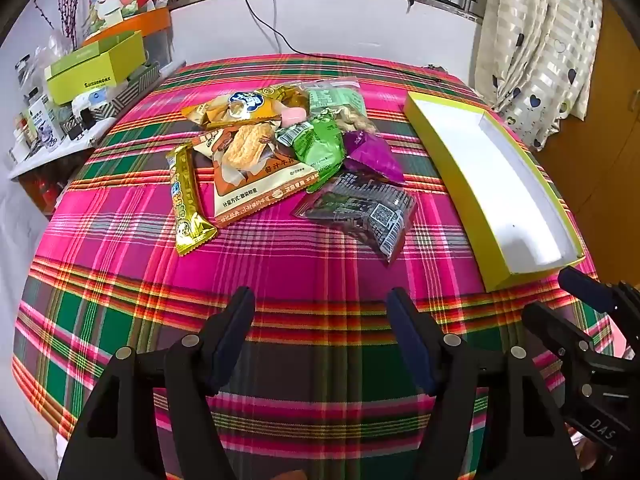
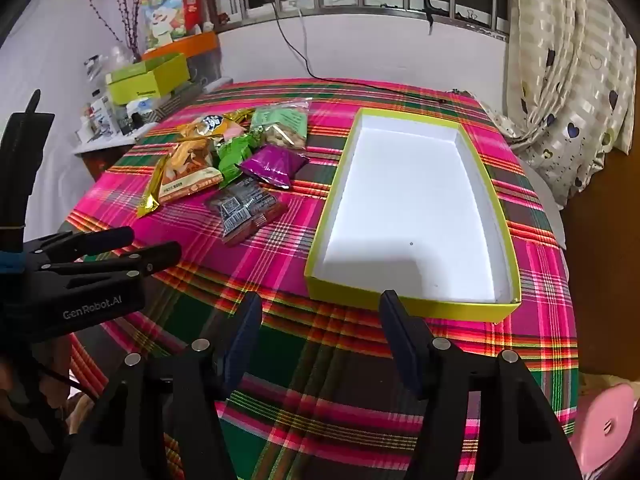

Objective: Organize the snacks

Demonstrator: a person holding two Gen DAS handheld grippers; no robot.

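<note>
Crinkling foil packets beside rectangular box

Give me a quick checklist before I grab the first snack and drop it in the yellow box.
1. Left gripper open and holding nothing: ok.
2. Right gripper open and holding nothing: ok.
3. Yellow box has room, nothing inside: ok.
4. Dark snack packet lies at the pile's near edge, nothing on top: ok.
5. Gold bar free of the orange bag: not ok, they touch or overlap.
6. Packets sealed: cannot tell.
</note>
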